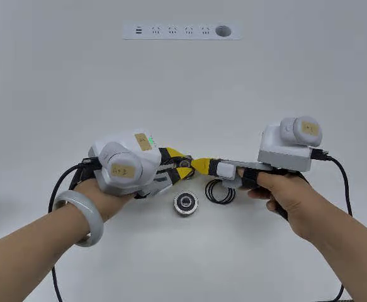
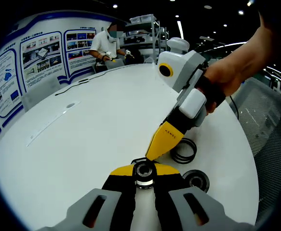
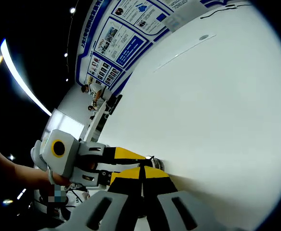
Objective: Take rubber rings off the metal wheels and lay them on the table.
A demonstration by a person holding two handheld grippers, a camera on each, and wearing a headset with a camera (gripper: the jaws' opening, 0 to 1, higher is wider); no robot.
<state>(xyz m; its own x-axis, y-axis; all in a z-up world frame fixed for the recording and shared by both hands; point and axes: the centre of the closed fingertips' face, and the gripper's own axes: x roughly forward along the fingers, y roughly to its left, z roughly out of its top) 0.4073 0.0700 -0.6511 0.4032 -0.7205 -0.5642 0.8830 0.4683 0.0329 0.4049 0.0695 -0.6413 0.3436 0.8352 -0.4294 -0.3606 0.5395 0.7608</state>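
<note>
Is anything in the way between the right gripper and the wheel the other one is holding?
No, nothing visible. The right hand-held gripper has its tip right at the wheel held by the left hand-held gripper. Below lie the rings, a second wheel and bare table.

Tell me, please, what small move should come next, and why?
Probably pull the right hand-held gripper away from the wheel to peel the ring off. The left hand-held gripper clamps the wheel, and the right tip seems shut on the ring's edge. Loose rings lie nearby on the table.
</note>
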